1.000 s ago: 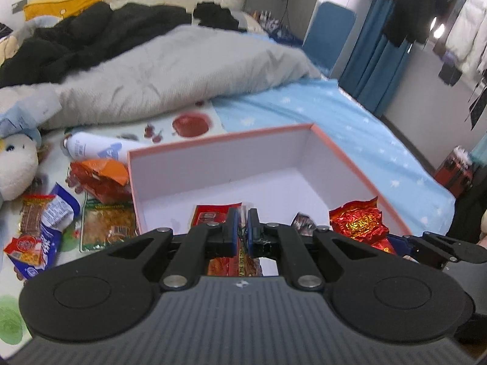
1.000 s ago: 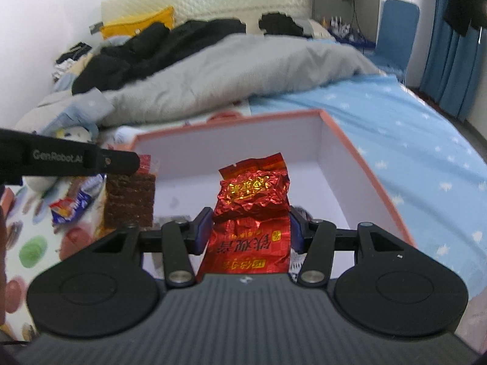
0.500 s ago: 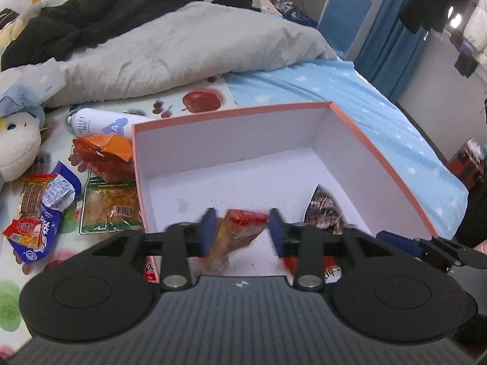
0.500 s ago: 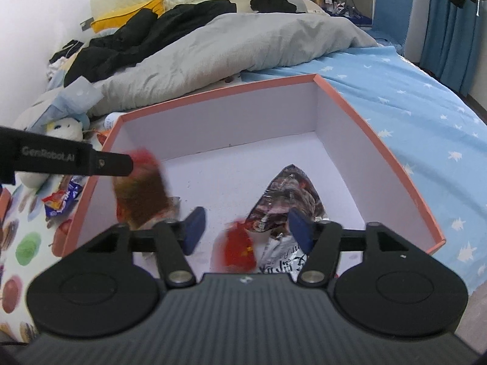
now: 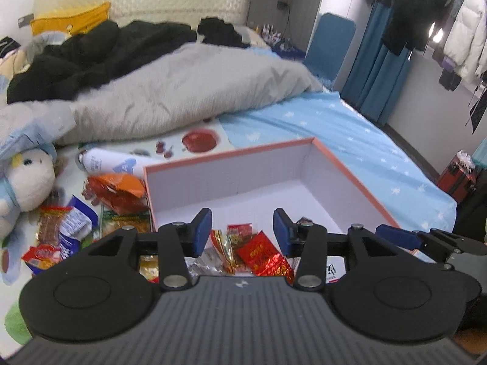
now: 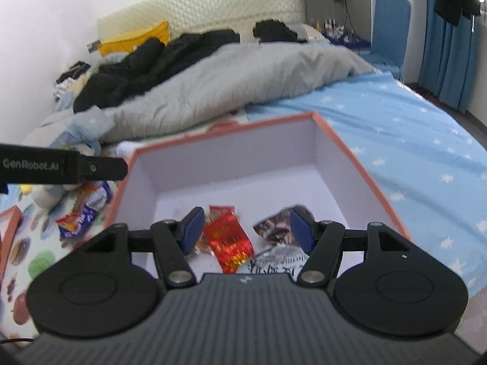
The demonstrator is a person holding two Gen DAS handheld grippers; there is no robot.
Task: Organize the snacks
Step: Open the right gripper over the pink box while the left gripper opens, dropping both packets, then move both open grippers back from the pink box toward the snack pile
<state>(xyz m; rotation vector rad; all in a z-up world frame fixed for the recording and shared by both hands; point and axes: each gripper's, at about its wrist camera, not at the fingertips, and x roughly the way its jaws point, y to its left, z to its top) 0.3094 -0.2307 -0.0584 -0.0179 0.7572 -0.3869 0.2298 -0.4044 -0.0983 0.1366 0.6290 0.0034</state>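
my left gripper [image 5: 242, 231] jaws parted, holding nothing, right gripper [image 6: 246, 229] jaws wider, holding nothing too, red foil snack packet [image 6: 229, 241] flat in the box [image 6: 359, 164], lower centre of frame, long axis slanting upper-left to lower-right
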